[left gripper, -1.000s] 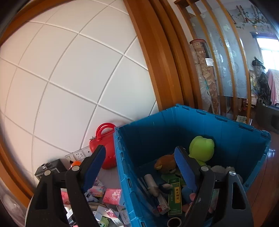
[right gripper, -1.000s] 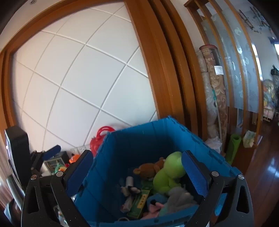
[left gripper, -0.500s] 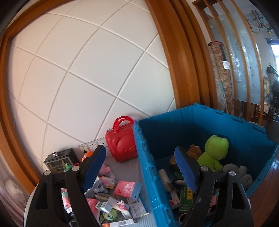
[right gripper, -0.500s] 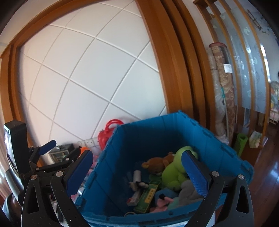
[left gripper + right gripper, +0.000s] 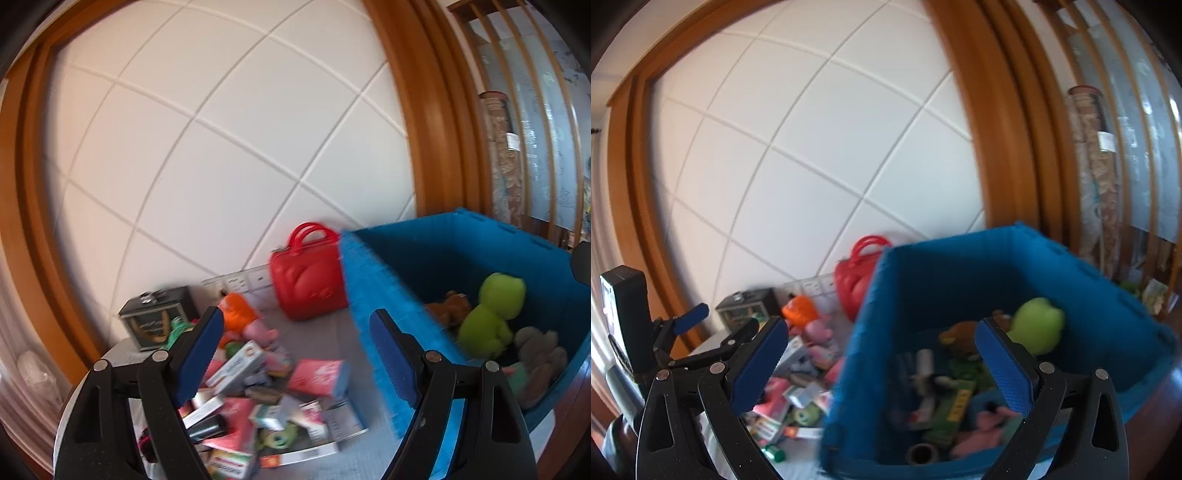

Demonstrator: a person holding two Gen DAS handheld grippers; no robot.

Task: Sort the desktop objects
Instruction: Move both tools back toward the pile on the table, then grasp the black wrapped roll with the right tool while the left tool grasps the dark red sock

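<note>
Right, both grippers, left gripper (image 5: 295,349) and right gripper (image 5: 881,360), gape empty. Pink box (image 5: 318,373) lies atop the clutter pile left of the blue crate (image 5: 373,280). Looks light, stiff card, maybe slick; I'd pinch its 2 long sides.

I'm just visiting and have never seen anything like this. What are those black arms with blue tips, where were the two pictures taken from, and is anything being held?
No robot here: a person carries a hand-held two-finger clamp in each hand, with a camera on each looking out between its fingers. One picture comes from the left tool, the other from the right tool. Both tools stand open and hold nothing. Ahead, a grey surface bears a pile of small boxes, with a red case by the wall. Beside it, a blue crate already holds a green plush frog and other toys.
</note>
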